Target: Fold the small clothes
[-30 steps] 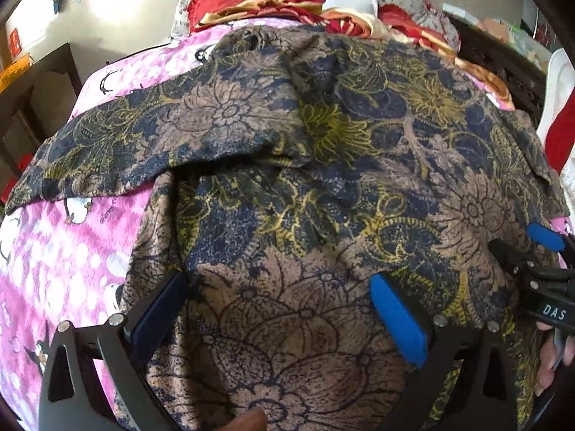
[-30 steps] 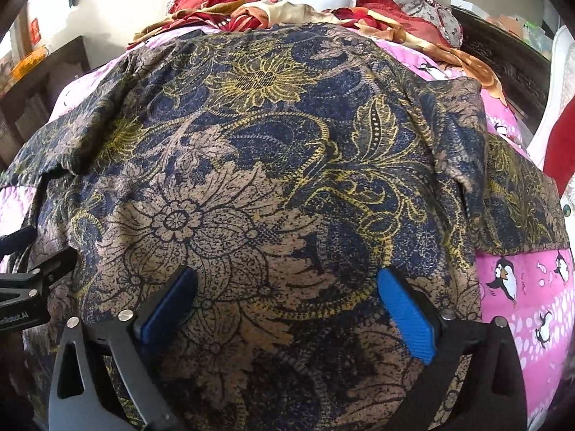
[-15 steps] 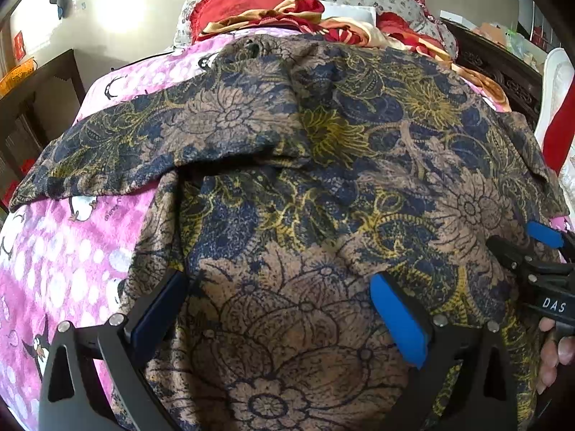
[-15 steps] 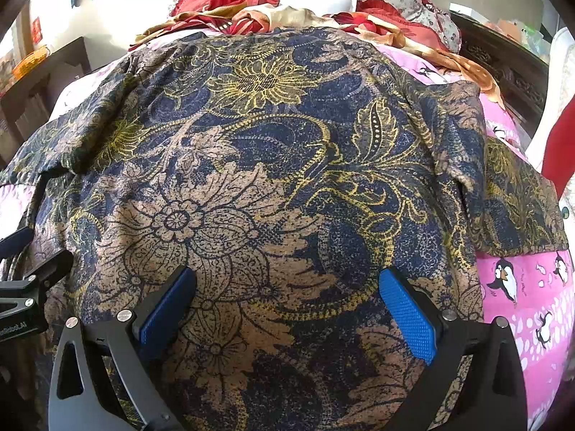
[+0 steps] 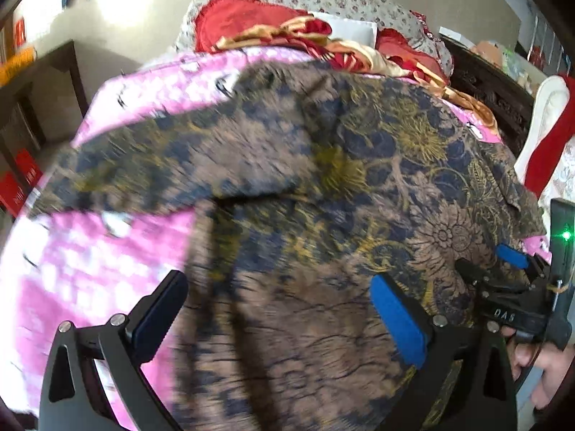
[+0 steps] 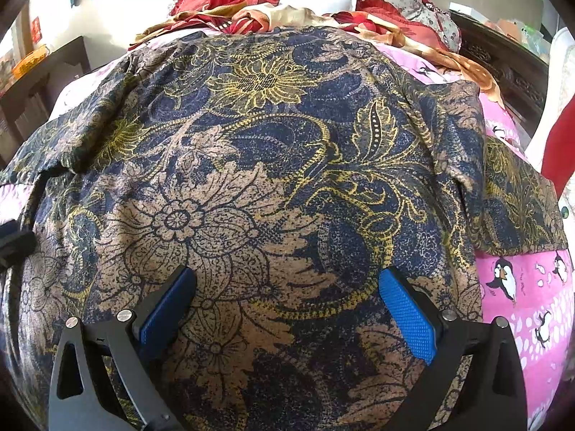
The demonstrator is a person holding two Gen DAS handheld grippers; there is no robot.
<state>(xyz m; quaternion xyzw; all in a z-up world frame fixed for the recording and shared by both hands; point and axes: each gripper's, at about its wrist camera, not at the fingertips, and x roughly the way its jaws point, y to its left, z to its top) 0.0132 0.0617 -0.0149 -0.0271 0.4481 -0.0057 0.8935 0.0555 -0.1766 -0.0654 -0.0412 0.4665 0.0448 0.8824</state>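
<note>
Pink penguin-print bedding (image 6: 521, 287) covered the bed, with red and gold cloth heaped (image 6: 251, 10) at the far end, well beyond both sets of fingers. Floral garment (image 6: 269, 179), navy, tan and gold, lay spread flat across the bedding, running under and ahead of both grippers. Right gripper (image 6: 287, 309) hung with its fingers spread wide, nothing between the blue pads (image 6: 408, 319), cloth directly below. Left gripper (image 5: 276, 316) likewise released and empty. Change from half a second earlier: the left view had gone streaked with motion blur and now showed pink bedding under its left finger, where before only cloth lay; the right view barely differed. Judged that the left hand was swinging out toward the left sleeve (image 5: 151, 165) or side edge, so no fold had begun yet.
</note>
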